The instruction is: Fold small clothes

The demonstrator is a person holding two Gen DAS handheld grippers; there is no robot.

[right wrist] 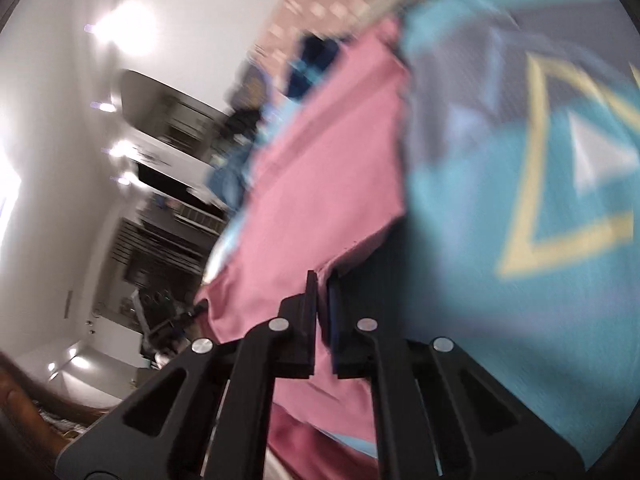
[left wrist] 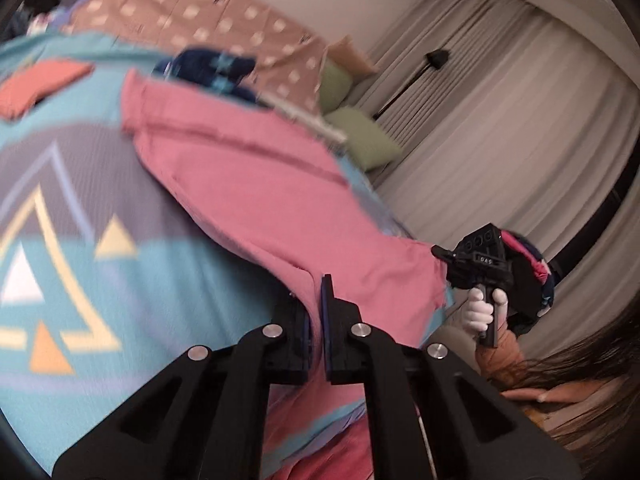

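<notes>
A pink garment is stretched above a blue bedspread with triangle patterns. My left gripper is shut on one corner of the pink garment. My right gripper is shut on another edge of the pink garment. The right gripper also shows in the left wrist view, held by a white-gloved hand at the garment's far corner. Both views are tilted and blurred.
A dark blue garment and an orange cloth lie on the bedspread. Green pillows and a brown dotted cover lie beyond. Curtains hang at the right. Shelves stand by the wall.
</notes>
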